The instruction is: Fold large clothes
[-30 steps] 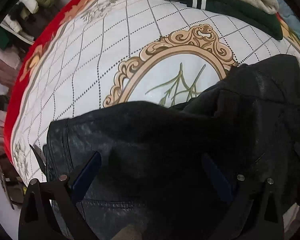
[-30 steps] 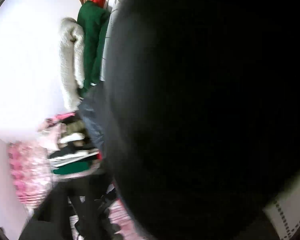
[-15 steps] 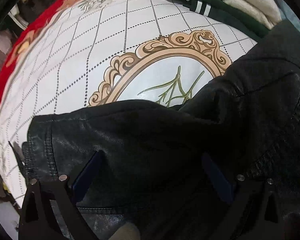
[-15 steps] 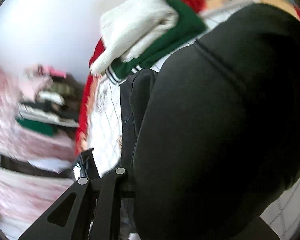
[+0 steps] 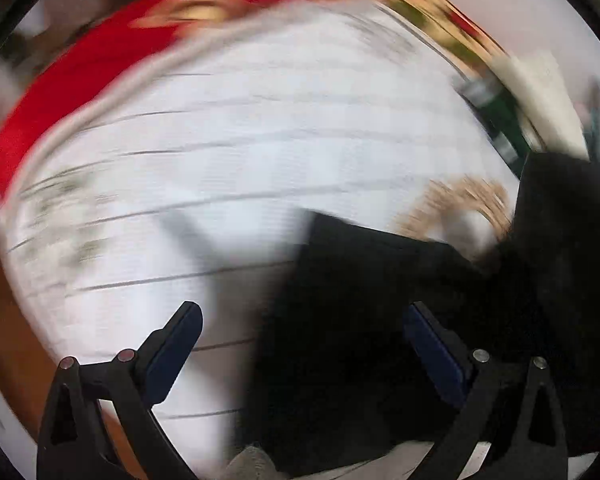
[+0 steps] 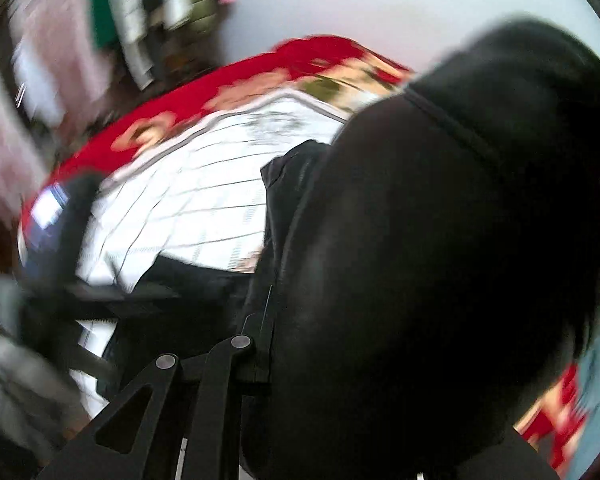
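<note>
- Left gripper [image 5: 300,356]: jaws wide, empty; it has slid left off the black jacket [image 5: 364,320], now over bare bedspread [image 5: 240,140].
- Right gripper [image 6: 256,344]: narrow, clamped on jacket, lifted since a second ago.
- Likely a fold being carried over.

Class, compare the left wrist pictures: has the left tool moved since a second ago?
Yes. The left tool has slid left off the black jacket, over bare white bedspread and toward its red border.

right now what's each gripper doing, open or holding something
left gripper: open, fingers apart over the black jacket, gripping nothing.
right gripper: shut on the black jacket.
</note>
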Demonstrator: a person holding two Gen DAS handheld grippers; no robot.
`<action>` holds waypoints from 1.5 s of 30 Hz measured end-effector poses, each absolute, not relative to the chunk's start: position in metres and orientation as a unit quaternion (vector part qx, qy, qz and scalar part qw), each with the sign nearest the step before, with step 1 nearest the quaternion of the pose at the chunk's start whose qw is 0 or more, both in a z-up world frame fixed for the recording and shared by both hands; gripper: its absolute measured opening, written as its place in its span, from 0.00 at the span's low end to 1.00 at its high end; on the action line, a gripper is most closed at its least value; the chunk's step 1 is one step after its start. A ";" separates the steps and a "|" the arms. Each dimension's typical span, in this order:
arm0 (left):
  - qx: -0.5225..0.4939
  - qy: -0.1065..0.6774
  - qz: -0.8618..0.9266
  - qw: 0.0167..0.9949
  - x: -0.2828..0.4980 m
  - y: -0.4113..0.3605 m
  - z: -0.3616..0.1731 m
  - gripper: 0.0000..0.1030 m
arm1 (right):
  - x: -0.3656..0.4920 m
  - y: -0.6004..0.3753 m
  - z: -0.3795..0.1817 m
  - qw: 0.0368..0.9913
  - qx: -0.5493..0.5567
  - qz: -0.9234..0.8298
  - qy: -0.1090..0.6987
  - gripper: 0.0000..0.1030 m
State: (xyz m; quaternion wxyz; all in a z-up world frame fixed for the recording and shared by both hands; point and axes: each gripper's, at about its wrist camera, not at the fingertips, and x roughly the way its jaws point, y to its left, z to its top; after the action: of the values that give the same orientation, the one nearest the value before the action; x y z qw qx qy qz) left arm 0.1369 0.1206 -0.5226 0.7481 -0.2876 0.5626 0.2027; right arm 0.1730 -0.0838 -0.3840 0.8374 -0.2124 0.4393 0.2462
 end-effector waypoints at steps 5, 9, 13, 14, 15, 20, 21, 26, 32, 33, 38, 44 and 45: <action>-0.327 0.535 0.295 0.721 0.039 0.189 -0.493 1.00 | 0.088 0.010 -0.414 0.796 -0.325 0.321 0.397 0.16; -0.331 0.522 0.342 0.708 -0.004 0.223 -0.486 1.00 | 0.023 0.068 -0.478 0.736 -0.376 0.381 0.415 0.17; -0.324 0.520 0.341 0.713 -0.016 0.230 -0.478 1.00 | 0.006 0.090 -0.521 0.706 -0.377 0.384 0.460 0.45; -0.326 0.518 0.334 0.717 -0.018 0.226 -0.472 1.00 | 0.009 0.092 -0.518 0.699 -0.360 0.397 0.473 0.62; -0.329 0.514 0.325 0.723 -0.013 0.223 -0.467 1.00 | 0.014 0.092 -0.512 0.689 -0.336 0.413 0.493 0.70; -0.327 0.509 0.269 0.750 0.015 0.194 -0.446 1.00 | 0.050 0.058 -0.478 0.630 -0.229 0.459 0.583 0.73; -0.324 0.513 0.258 0.752 0.021 0.184 -0.449 1.00 | 0.056 0.053 -0.474 0.622 -0.206 0.463 0.597 0.80; -0.275 0.588 0.249 0.719 0.039 0.143 -0.504 1.00 | 0.069 -0.036 -0.457 0.603 -0.073 0.441 0.661 0.82; -0.253 0.638 0.271 0.675 0.030 0.131 -0.572 1.00 | 0.148 -0.098 -0.506 0.644 0.031 0.340 0.684 0.82; -0.256 0.633 0.273 0.678 0.031 0.132 -0.570 1.00 | 0.160 -0.099 -0.522 0.639 0.050 0.333 0.691 0.82; -0.258 0.620 0.278 0.687 0.042 0.135 -0.561 1.00 | 0.216 -0.086 -0.596 0.580 0.139 0.360 0.718 1.00; -0.221 0.607 0.285 0.708 0.066 0.126 -0.541 1.00 | 0.213 -0.086 -0.599 0.571 0.150 0.398 0.702 0.72; -0.213 0.601 0.288 0.715 0.071 0.123 -0.532 1.00 | 0.212 -0.085 -0.596 0.578 0.162 0.382 0.703 0.66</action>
State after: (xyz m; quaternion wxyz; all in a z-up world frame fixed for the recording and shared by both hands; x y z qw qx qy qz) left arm 0.0713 0.1226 -0.5324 0.7148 -0.2131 0.6007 0.2876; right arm 0.2125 -0.0848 -0.5961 0.5784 0.1617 0.7026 0.3817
